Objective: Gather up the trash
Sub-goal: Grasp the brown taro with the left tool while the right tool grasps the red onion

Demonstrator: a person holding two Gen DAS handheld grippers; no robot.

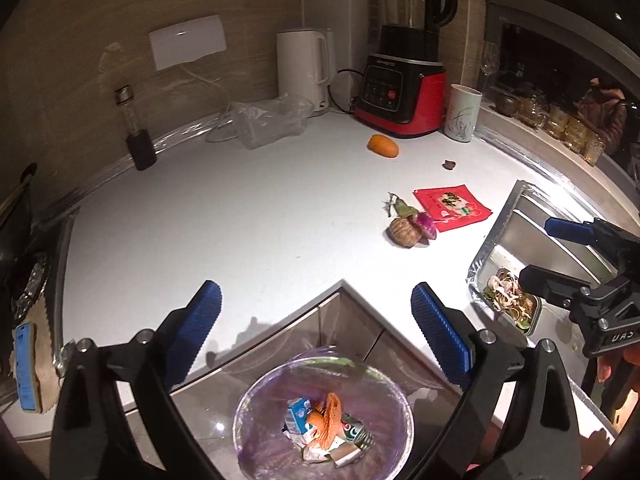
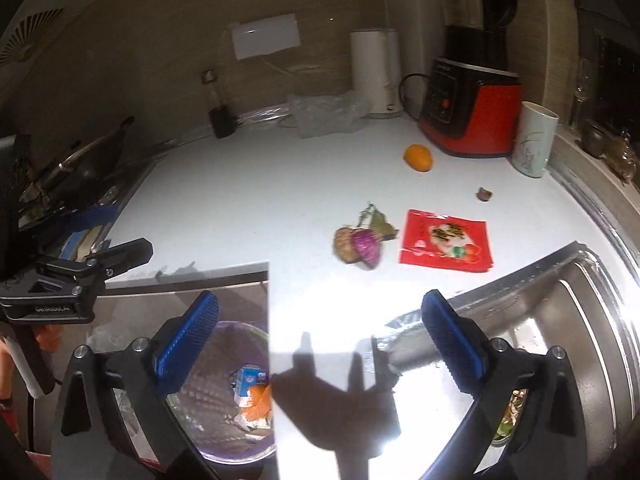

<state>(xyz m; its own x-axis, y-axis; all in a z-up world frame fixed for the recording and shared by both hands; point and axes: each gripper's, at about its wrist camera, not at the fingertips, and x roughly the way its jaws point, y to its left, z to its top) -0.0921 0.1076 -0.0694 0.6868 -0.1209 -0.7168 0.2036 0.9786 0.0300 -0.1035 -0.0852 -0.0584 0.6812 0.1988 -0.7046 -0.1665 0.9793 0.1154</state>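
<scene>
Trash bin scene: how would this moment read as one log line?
left gripper: open, empty | right gripper: open, empty | trash bin: holds litter | red packet: on counter

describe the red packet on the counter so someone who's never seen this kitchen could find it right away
Start at the red-and-black blender in the back corner of the white counter, then come forward toward the steel sink. The red packet lies flat just short of the sink's edge. Beside it sit lumpy vegetable scraps; it alone is flat, shiny and printed.
</scene>
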